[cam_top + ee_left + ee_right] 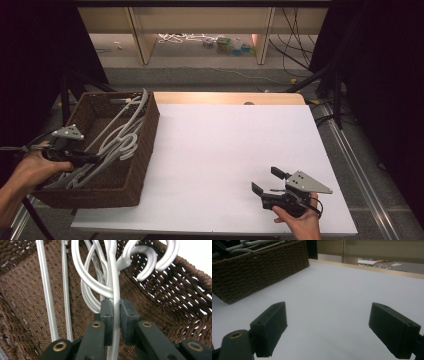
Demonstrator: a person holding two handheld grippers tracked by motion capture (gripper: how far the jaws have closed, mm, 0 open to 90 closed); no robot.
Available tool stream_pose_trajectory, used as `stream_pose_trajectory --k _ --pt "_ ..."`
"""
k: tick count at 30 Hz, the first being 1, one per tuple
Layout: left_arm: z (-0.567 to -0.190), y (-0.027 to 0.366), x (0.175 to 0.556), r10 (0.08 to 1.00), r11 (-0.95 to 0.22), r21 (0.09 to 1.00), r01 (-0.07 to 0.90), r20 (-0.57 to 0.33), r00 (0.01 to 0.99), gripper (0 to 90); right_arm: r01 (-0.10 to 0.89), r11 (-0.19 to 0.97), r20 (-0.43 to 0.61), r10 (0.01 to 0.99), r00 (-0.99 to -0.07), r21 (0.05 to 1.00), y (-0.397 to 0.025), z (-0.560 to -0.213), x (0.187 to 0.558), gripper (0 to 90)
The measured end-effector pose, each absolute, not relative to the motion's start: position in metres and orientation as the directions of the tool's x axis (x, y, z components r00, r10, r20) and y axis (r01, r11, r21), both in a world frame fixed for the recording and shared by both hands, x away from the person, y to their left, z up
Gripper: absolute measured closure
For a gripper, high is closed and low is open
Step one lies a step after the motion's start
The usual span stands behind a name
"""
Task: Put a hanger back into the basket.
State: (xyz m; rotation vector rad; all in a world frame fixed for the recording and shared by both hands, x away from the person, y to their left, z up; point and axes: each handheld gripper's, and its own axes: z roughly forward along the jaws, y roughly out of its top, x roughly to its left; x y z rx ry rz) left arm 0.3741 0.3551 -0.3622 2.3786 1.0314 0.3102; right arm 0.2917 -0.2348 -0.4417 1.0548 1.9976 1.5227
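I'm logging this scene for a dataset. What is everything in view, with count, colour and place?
basket: one, brown wicker, on the left edge of the table.
hangers: several, exact count unclear, white, tangled inside the basket, hooks over its right rim.
table: one, white top with a wooden far edge, centre.
shelving: pale wood, beyond the table, with cables and small items on the floor around it.
left hand: one, at the basket's left side.
left tool: one, black, inside the basket, jaws shut on one hanger's bar.
right hand: one, at the table's near right.
right tool: one, black, jaws open and holding nothing, over the table.
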Motion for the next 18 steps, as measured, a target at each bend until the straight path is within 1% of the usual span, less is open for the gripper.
stream_pose_trajectory --k 1,3,7,9,10,12,13,15,16,18 --pt "-0.364 0.355 0.374 0.731 -0.572 0.553 0.606 0.008 0.683 81.5 0.319 0.117 0.117 0.771 -0.625 0.94 -0.235 -0.441 0.291 15.8" --pt "-0.365 0.356 0.375 0.719 -0.595 0.522 0.611 0.006 0.695 81.5 0.316 0.117 0.115 0.77 -0.627 0.942 -0.235 -0.442 0.292 15.8" --pt "-0.371 0.357 0.375 0.721 -0.594 0.508 0.623 -0.006 0.693 81.3 0.318 0.125 0.107 0.777 -0.62 0.94 -0.235 -0.441 0.291 15.9" --pt "-0.374 0.358 0.375 0.733 -0.58 0.519 0.628 -0.005 0.681 81.2 0.314 0.116 0.115 0.77 -0.627 0.942 -0.235 -0.442 0.292 15.8" --pt "-0.374 0.359 0.375 0.722 -0.598 0.506 0.621 0.003 0.692 81.1 0.314 0.115 0.115 0.771 -0.627 0.942 -0.235 -0.442 0.292 15.8" --pt "-0.377 0.357 0.375 0.733 -0.579 0.516 0.632 -0.01 0.68 81.2 0.315 0.117 0.114 0.77 -0.627 0.942 -0.235 -0.442 0.292 15.8" --pt "-0.377 0.357 0.375 0.72 -0.597 0.508 0.621 -0.001 0.694 81.2 0.316 0.12 0.113 0.771 -0.627 0.941 -0.235 -0.442 0.292 15.8" --pt "-0.378 0.356 0.376 0.728 -0.588 0.511 0.627 -0.004 0.686 81.1 0.316 0.119 0.113 0.771 -0.627 0.941 -0.235 -0.442 0.292 15.8" --pt "-0.378 0.357 0.377 0.72 -0.603 0.492 0.628 -0.002 0.694 81.0 0.315 0.118 0.113 0.771 -0.627 0.942 -0.235 -0.442 0.292 15.8" --pt "-0.379 0.357 0.378 0.718 -0.604 0.49 0.628 -0.006 0.696 80.9 0.315 0.119 0.113 0.771 -0.627 0.942 -0.235 -0.442 0.292 15.8"
